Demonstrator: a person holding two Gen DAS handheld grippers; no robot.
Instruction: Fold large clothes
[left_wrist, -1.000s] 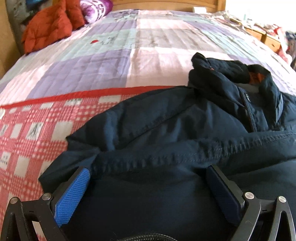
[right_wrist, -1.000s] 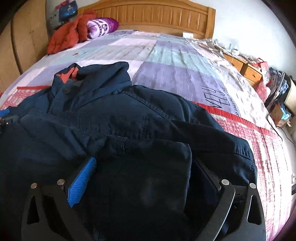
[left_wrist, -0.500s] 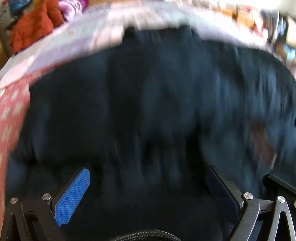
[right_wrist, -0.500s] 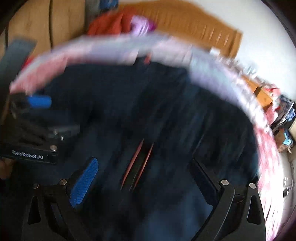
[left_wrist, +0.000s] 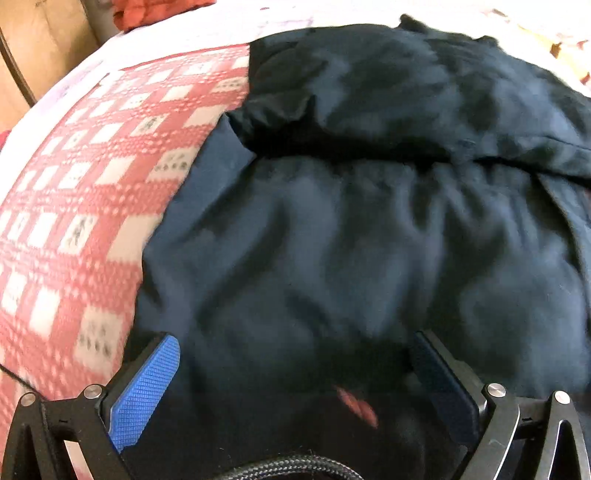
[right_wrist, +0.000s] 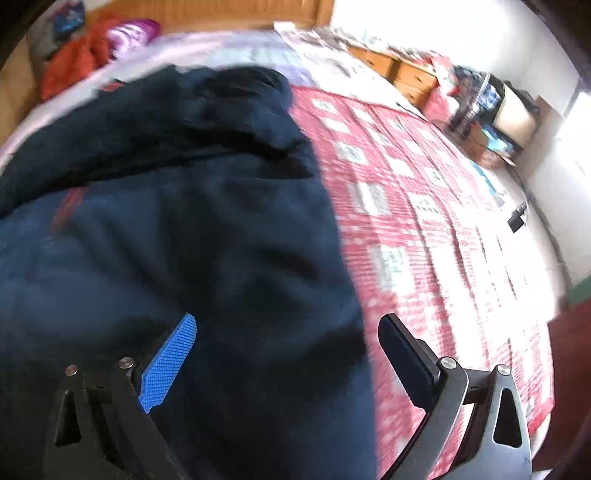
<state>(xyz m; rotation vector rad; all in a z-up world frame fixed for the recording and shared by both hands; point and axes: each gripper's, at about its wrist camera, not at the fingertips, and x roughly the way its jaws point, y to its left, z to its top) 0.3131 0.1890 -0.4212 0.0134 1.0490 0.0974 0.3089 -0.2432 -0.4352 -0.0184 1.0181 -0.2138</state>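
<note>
Dark jacket (left_wrist: 351, 240) lies bunched on the bed (left_wrist: 74, 203), both left gripper (left_wrist: 295, 373) and right gripper (right_wrist: 286, 354) jaws spread over it holding nothing; slippery bulk may slump and unfold.

The left gripper (left_wrist: 295, 369) has a black frame with triangular cut-outs and silver screw heads near the finger roots. Its near-side finger carries a bright blue, finely ribbed pad (left_wrist: 146, 393); the opposite pad looks dark navy. A black braided cable (left_wrist: 288, 469) curves just behind the fingers. The right gripper (right_wrist: 286, 354) shares that build: black frame, silver screws, one blue textured pad (right_wrist: 168, 363), one black.
</note>
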